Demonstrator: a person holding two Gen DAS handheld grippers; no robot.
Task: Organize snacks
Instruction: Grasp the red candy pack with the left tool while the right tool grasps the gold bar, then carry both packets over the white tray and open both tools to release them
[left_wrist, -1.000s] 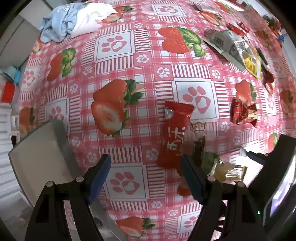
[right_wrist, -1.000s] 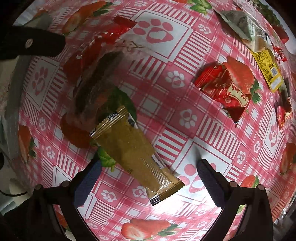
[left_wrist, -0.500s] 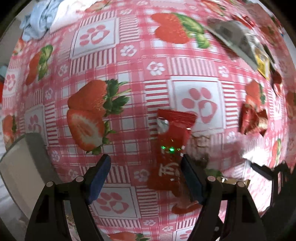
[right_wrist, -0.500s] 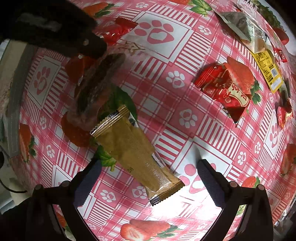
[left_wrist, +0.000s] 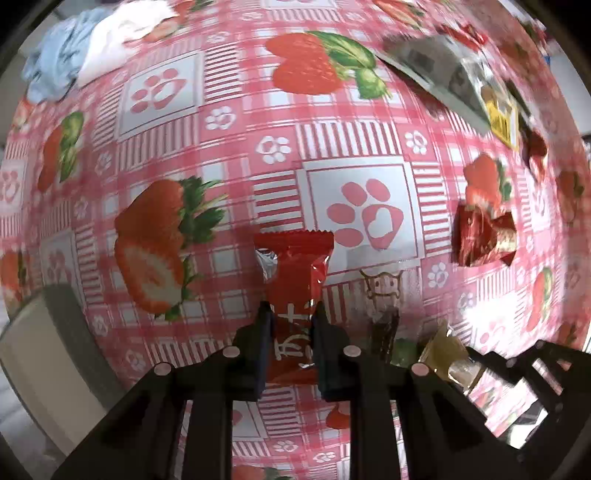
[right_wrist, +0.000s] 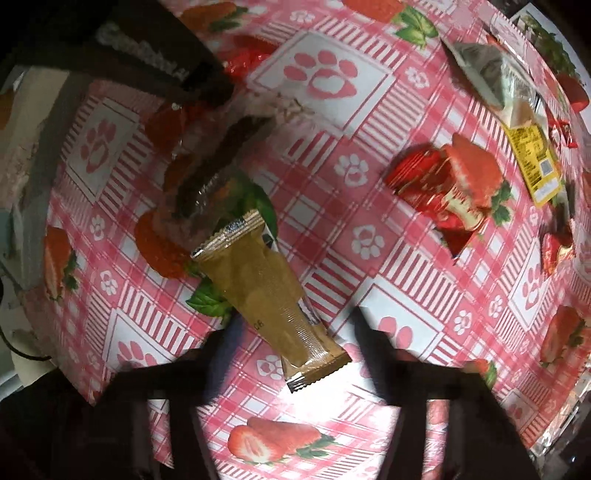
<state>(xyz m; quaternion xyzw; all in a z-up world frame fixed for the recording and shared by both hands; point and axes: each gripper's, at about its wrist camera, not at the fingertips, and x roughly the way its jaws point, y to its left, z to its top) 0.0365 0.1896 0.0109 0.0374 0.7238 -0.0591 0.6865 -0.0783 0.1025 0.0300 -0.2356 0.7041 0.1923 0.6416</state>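
Cloth (left_wrist: 88, 44), blue and white, sits bunched far ahead and to the left of your left claw (left_wrist: 291, 314), at the far edge of the strawberry tablecloth (left_wrist: 221, 155). Your left claw is clamped on the red snack packet (left_wrist: 293, 280): both fingers press its near half, and its crimped far end lies flat ahead of the tips on the tablecloth. Just to the right of that claw lies a clear-wrapped dark snack (left_wrist: 384, 317), and past it the end of the gold snack bar (left_wrist: 441, 350). Further right and ahead you have a crumpled red wrapper (left_wrist: 480, 240), well apart from the packet you hold. Far ahead to the right lie a grey foil pouch (left_wrist: 436, 74) and a yellow packet (left_wrist: 502, 118).

From your right wrist camera, your left claw shows as a dark shape at the upper left, over the red snack packet (right_wrist: 243, 59). The clear-wrapped dark snack (right_wrist: 221, 158) lies ahead and left of your right claw (right_wrist: 291, 332). The gold snack bar (right_wrist: 266, 299) lies diagonally between the right claw's fingers, near end closest to you. Those fingers are blurred; they look spread on either side of the bar, apparently not touching it. The crumpled red wrapper (right_wrist: 439, 188) lies ahead to the right, with the grey foil pouch (right_wrist: 487, 74) and yellow packet (right_wrist: 535, 162) beyond.
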